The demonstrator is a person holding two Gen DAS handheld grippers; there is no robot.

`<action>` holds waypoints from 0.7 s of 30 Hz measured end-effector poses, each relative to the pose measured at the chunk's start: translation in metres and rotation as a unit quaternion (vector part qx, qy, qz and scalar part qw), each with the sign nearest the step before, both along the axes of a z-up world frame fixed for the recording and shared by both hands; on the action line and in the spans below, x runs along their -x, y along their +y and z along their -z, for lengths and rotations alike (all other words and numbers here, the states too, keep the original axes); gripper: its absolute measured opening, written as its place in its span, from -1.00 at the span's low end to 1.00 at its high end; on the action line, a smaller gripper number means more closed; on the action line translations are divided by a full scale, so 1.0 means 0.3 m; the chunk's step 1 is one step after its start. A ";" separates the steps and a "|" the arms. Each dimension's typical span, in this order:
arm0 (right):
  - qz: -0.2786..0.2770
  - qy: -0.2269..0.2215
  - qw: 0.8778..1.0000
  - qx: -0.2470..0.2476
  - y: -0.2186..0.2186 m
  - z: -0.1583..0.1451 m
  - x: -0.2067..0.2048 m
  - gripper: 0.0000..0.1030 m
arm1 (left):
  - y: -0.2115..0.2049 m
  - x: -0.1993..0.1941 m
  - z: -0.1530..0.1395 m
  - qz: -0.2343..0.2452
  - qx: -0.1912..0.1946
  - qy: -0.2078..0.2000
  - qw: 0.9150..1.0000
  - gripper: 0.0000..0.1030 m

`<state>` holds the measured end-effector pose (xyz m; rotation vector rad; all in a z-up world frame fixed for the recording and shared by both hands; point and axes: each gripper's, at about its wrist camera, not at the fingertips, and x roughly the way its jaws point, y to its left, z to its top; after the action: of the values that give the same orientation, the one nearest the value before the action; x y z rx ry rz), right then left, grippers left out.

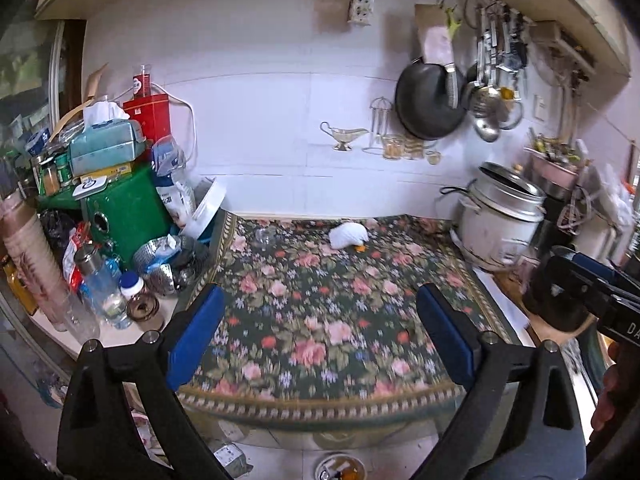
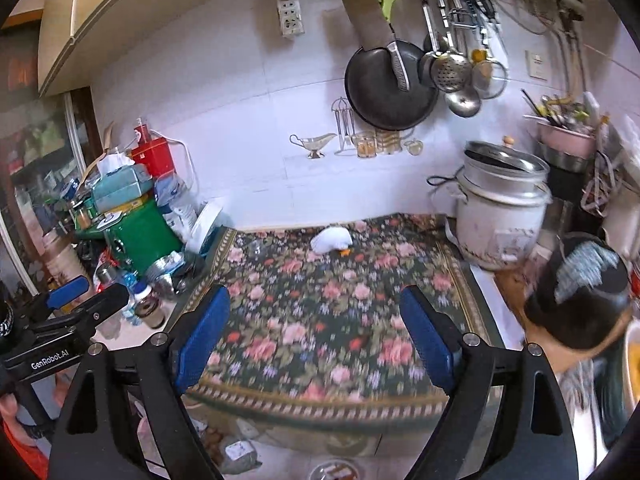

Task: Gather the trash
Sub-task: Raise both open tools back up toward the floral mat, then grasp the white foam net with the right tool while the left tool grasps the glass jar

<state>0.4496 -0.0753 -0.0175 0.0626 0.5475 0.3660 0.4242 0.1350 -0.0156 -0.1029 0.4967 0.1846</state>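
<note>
Looking along the left gripper [image 1: 318, 332], its two blue-padded fingers stand wide apart with nothing between them, above a dark green floral tablecloth [image 1: 320, 304] that covers the counter. A crumpled white wad with an orange tip [image 1: 349, 236] lies near the far edge of that cloth, close to the white tiled wall, well apart from the fingers. A small clear glass [image 1: 265, 237] stands to its left on the cloth. At the left sits a green box [image 1: 128, 212] under a stack of clutter, with a teal tissue pack [image 1: 105, 142] on top; a white rice cooker with a tilted metal lid [image 1: 502, 220] stands at the right, and a black wok [image 1: 428, 98] hangs on the wall. The right gripper [image 1: 592, 284] shows at the right edge. From the right wrist view, the right gripper [image 2: 316, 332] is likewise spread wide and empty over the same cloth [image 2: 320, 320], with the white wad [image 2: 332, 239] far ahead by the wall. The left gripper [image 2: 76, 300] juts in from the left edge, and the rice cooker [image 2: 500, 216] stands at the right.
</note>
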 end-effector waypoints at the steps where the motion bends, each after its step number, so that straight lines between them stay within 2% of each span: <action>1: -0.006 0.003 1.000 0.002 -0.001 -0.005 -0.046 0.64 | -0.004 -0.035 -0.002 -0.005 0.000 0.003 1.000 0.88; 10: -0.066 0.011 0.997 0.034 -0.008 0.026 -0.356 0.64 | 0.007 -0.362 0.052 -0.066 0.017 0.027 0.997 0.88; 16: -0.086 0.048 0.994 0.047 0.043 0.109 -0.551 0.64 | 0.076 -0.536 0.112 -0.083 0.014 0.053 0.995 0.88; 21: -0.070 0.067 0.994 0.057 0.103 0.171 -0.707 0.64 | 0.183 -0.679 0.164 -0.075 0.015 0.069 0.995 0.88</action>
<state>0.6615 -0.0443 -0.0687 -0.0625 0.7073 0.4682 0.6280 0.1898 -0.0647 -0.1581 0.6300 0.3333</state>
